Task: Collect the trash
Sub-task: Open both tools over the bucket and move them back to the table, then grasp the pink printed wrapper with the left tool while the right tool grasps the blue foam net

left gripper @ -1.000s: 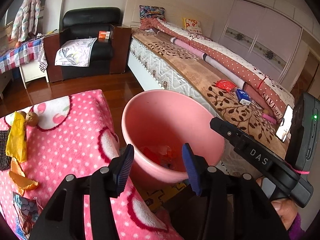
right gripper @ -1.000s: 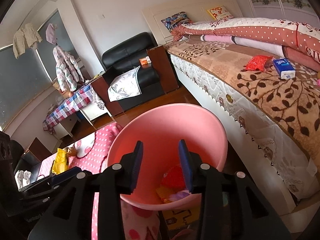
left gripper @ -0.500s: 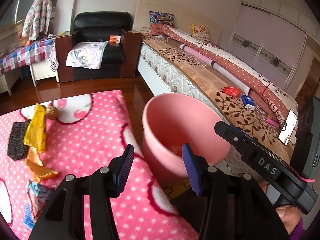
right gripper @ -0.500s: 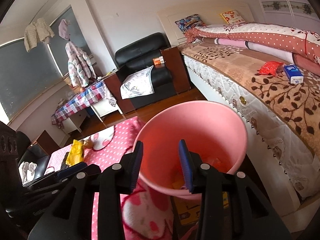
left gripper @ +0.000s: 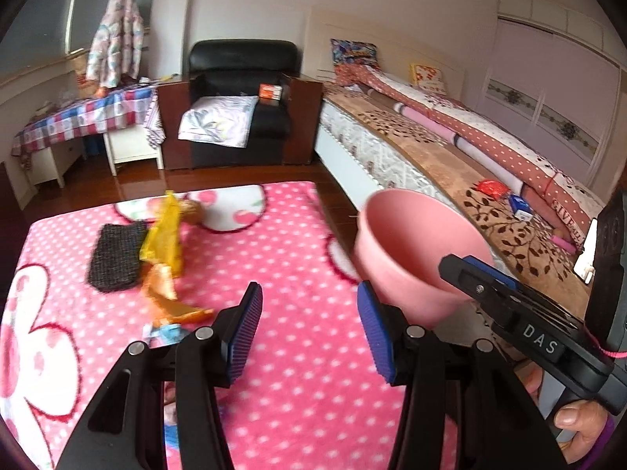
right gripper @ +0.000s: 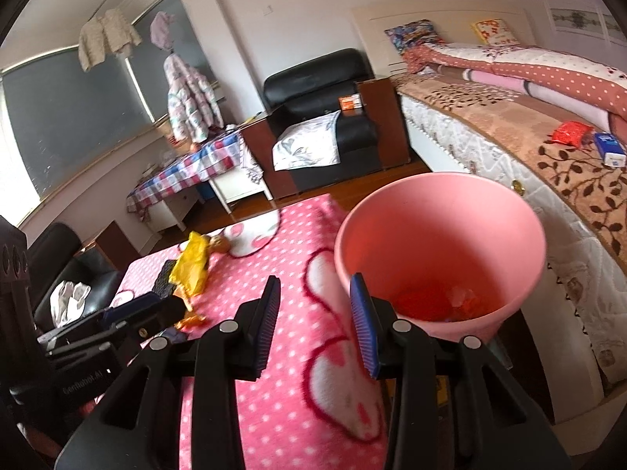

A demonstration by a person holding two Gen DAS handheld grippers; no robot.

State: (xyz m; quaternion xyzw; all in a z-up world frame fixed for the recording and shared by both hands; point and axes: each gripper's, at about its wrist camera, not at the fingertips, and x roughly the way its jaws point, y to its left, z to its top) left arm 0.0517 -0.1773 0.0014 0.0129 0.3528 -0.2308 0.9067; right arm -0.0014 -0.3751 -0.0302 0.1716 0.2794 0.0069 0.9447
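Over the pink dotted blanket both tongs hang with nothing in them: left gripper spread wide, right gripper parted too. Trash sits on the blanket's far left: yellow wrapper, orange peel, dark scouring pad. Pink bin stands just off its right edge, scraps already inside.

- Pink bin: upright, at the surface's 3 o'clock edge, red scraps inside.
- Yellow wrapper, orange peel, printed packet: lying at 10 o'clock.
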